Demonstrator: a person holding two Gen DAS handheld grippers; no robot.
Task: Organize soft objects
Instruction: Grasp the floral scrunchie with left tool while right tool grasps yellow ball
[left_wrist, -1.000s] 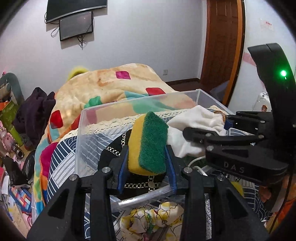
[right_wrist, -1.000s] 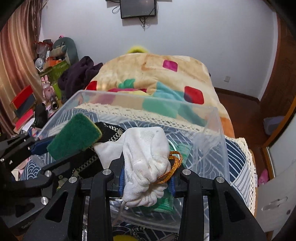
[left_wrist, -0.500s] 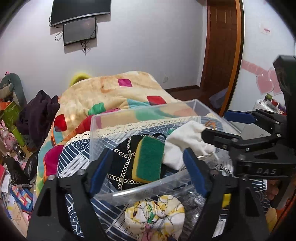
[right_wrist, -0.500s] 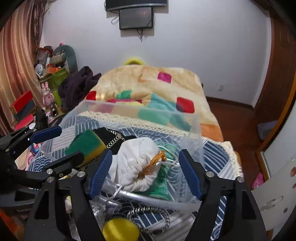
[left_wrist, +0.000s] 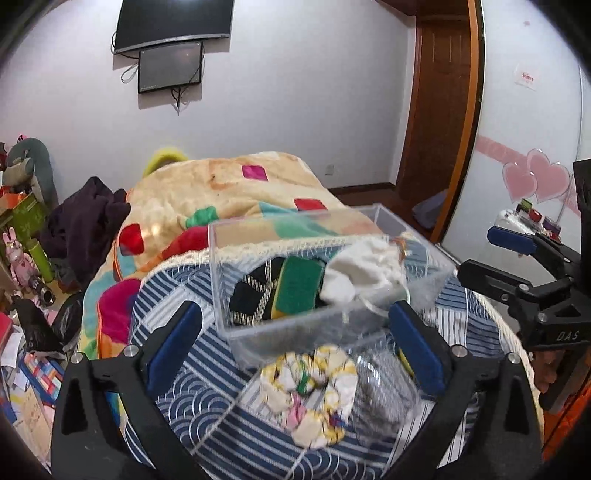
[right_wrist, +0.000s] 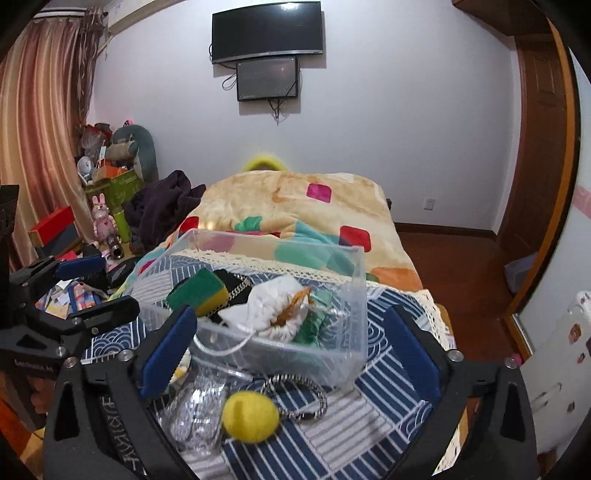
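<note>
A clear plastic bin (left_wrist: 258, 332) (right_wrist: 354, 295) stands on a blue patterned cloth. In it lie a green-and-yellow sponge (left_wrist: 299, 288) (right_wrist: 195, 291), a white cloth pouch (left_wrist: 365, 269) (right_wrist: 273, 310), a black item with a chain and a green cloth. My left gripper (left_wrist: 295, 343) is open and empty, held back from the bin. My right gripper (right_wrist: 291, 350) is open and empty, also in front of the bin. A yellow-patterned scrunchie (left_wrist: 314, 391), a yellow ball (right_wrist: 251, 417), a silver mesh piece (right_wrist: 199, 410) and a braided cord (right_wrist: 299, 395) lie in front of the bin.
A bed with a colourful blanket (right_wrist: 295, 206) lies behind the bin. Dark clothes (right_wrist: 159, 206), toys and boxes crowd the left side. A wooden door (right_wrist: 539, 147) is at the right. Each gripper shows in the other's view, the right one (left_wrist: 535, 291) and the left one (right_wrist: 55, 306).
Both grippers opened and let go of the sponge and the white pouch, which now lie in the bin. Both grippers have pulled back from the bin.
</note>
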